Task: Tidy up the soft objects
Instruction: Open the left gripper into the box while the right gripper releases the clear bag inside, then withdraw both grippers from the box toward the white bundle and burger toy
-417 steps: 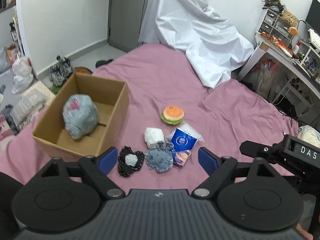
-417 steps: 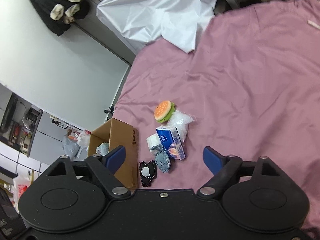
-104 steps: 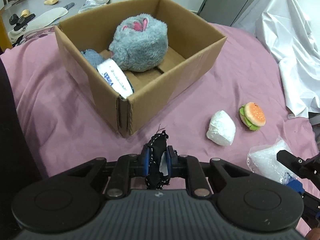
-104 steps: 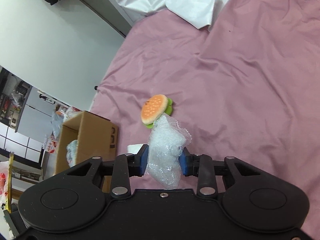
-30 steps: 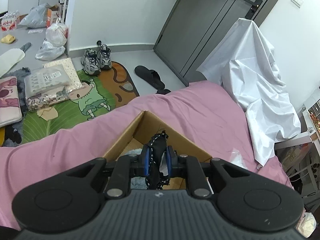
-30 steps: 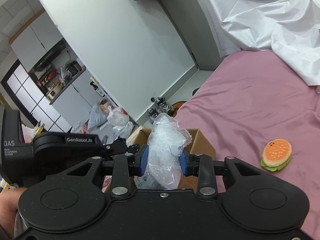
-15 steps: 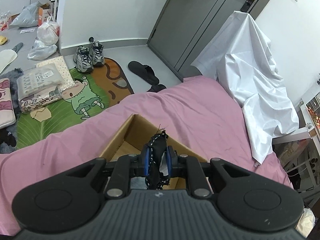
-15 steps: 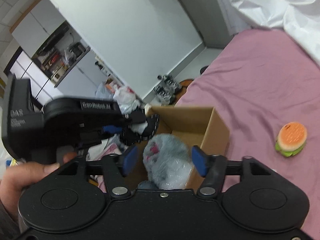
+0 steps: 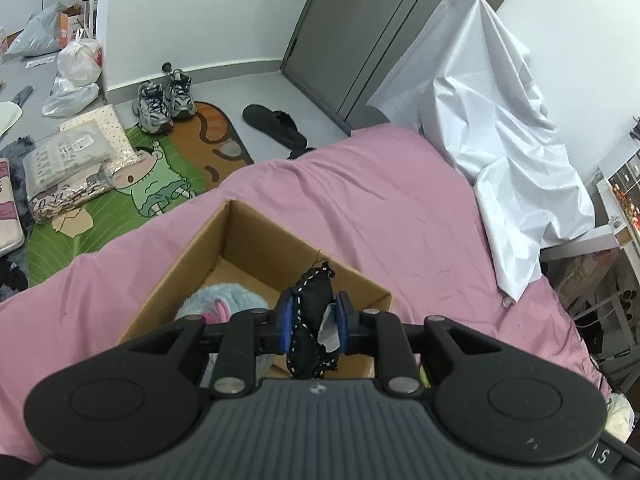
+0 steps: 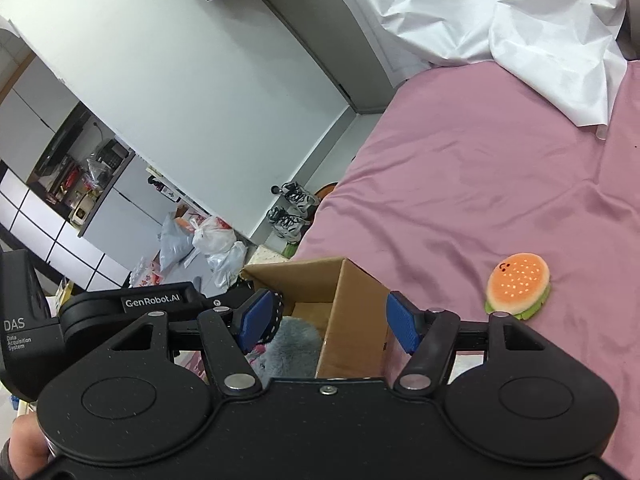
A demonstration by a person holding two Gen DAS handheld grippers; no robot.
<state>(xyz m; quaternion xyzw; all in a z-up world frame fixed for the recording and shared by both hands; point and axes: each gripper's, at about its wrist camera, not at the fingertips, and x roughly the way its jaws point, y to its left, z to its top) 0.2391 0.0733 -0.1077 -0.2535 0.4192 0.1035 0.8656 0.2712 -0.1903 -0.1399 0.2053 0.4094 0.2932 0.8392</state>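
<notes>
A: Over the cardboard box [image 9: 256, 248], left wrist view: what do the jaws of the left gripper [image 9: 311, 322] carry?

B: They are clamped on a black fabric pouch [image 9: 310, 320] with white stitching. The blue pads press both of its sides; a pale patch shows on its right face. The pouch hangs above the near right part of the open box.

A: Contents of the box in that view?

B: A grey plush toy [image 9: 224, 300] with pink ears lies at the near left of the box interior. The brown floor of the box is bare behind it. The box stands on the pink bed [image 9: 400, 216].

A: Surroundings?

B: A white sheet [image 9: 500, 120] is draped at the far right corner of the bed. On the floor to the left: a pair of sneakers [image 9: 164, 100], a black slipper [image 9: 276, 124], a cartoon mat [image 9: 120, 192].

A: Right wrist view: state of the right gripper [image 10: 332, 320]?

B: Jaws wide apart, nothing between the pads. Below them, the box [image 10: 340, 320] is visible with the grey plush toy [image 10: 296, 344] inside it.

A: Position of the left gripper [image 10: 264, 316] there?

B: It enters from the left, tip above the box's left side. The black pouch edge [image 10: 277, 314] shows partly behind the right gripper's left pad.

A: Items outside the box?

B: A burger plush [image 10: 518, 288] lies on the bed [image 10: 460, 180], right of the box and apart from it.
</notes>
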